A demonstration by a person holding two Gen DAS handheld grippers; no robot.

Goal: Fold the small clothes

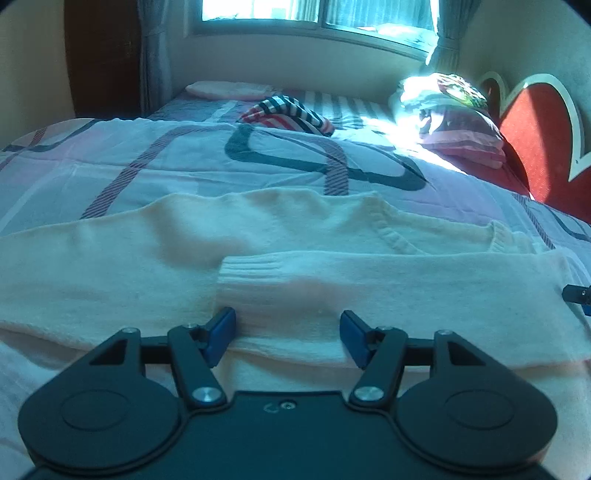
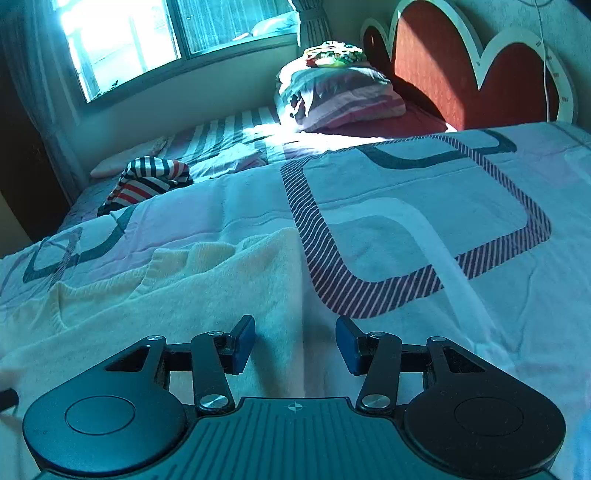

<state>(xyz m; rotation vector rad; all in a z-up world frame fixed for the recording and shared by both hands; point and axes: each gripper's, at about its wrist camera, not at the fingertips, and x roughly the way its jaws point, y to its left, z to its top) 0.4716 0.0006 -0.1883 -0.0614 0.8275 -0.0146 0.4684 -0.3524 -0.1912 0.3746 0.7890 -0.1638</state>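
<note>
A cream knitted sweater (image 1: 147, 266) lies flat on the bed, one sleeve (image 1: 369, 288) folded across its body with the ribbed cuff near the middle. My left gripper (image 1: 288, 334) hovers low over the sweater's near edge, open, its blue pads (image 1: 221, 332) standing either side of the folded sleeve without pressing it. In the right wrist view the sweater (image 2: 166, 302) fills the lower left. My right gripper (image 2: 295, 343) is open above the sweater's right edge, where the knit meets the bedspread. Nothing is gripped by either one.
The patterned bedspread (image 2: 424, 206) stretches to the right and beyond the sweater. A crumpled striped garment (image 1: 291, 114) lies further back. Pillows with folded cloth on top (image 2: 340, 88) rest against the red headboard (image 2: 443, 74). A window (image 1: 317, 14) is behind the bed.
</note>
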